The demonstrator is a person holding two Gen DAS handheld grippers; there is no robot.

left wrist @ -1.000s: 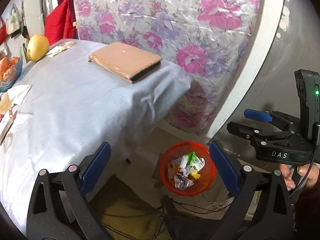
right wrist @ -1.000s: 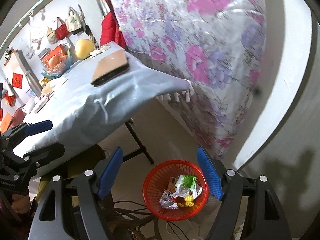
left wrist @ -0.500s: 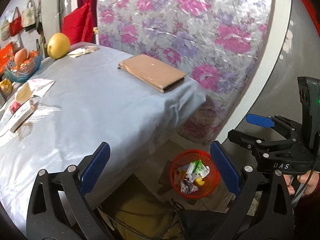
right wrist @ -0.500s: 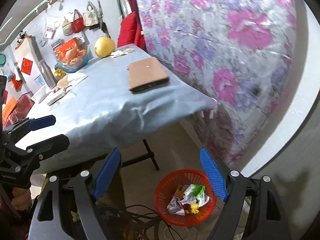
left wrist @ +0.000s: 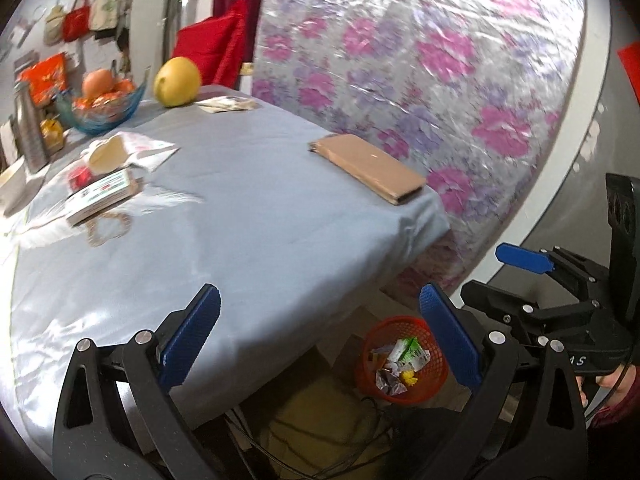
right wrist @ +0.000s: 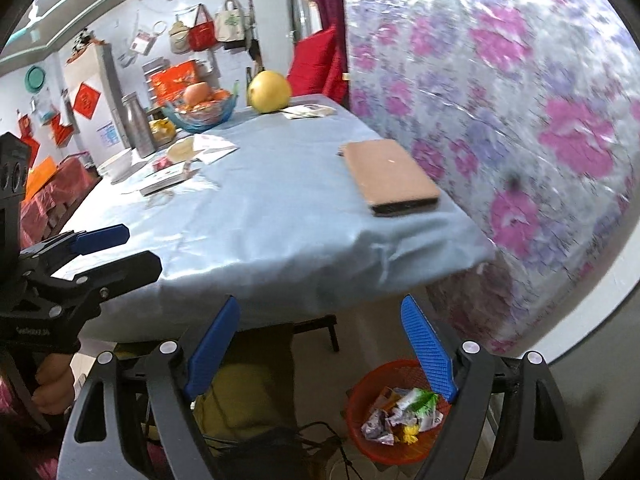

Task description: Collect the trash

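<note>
Your table [left wrist: 248,240] fills the middle of the frame, with loose wrappers [left wrist: 132,152] at mid left, probably the trash you want next. The red basket [left wrist: 370,372] sits on the floor at lower right, just past the table edge, already holding scraps. Left claw [left wrist: 320,340] and right claw [right wrist: 320,348] are both spread wide, empty, with free air above the cloth.

I see a pale blue tablecloth [right wrist: 260,216], a tan notebook [right wrist: 390,176] at two o'clock, a yellow pomelo [right wrist: 269,92] at twelve, a pink-and-purple floral sheet [right wrist: 500,100], and an orange-red basket [right wrist: 360,432] at five.
</note>
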